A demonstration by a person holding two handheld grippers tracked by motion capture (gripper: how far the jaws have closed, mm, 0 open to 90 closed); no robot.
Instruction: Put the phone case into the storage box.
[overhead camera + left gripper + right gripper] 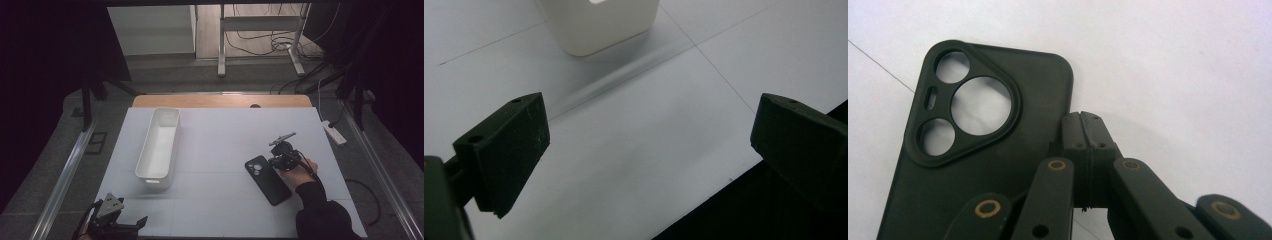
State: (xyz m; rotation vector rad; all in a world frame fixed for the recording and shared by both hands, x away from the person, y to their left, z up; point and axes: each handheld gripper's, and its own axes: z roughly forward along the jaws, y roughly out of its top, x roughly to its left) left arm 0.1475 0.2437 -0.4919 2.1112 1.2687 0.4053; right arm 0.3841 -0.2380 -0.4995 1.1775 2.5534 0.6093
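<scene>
right gripper (1087, 131), jaws pressed together, against black phone case (973, 150), lower end cut off; left gripper (644, 145) wide.

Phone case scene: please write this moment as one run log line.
right gripper: shut, at phone case edge | left gripper: open, idle | white bin: empty

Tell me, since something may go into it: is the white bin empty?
Empty: the high view shows the white bin upright, with only its bare white floor inside.

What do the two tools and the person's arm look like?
Both are black. The left tool carries a grey three-cornered plate, and its jaw blocks are chunky wedges with small holes. The right tool has flat linkage bars with brass-coloured rivets. A black sleeve covers the arm.
</scene>
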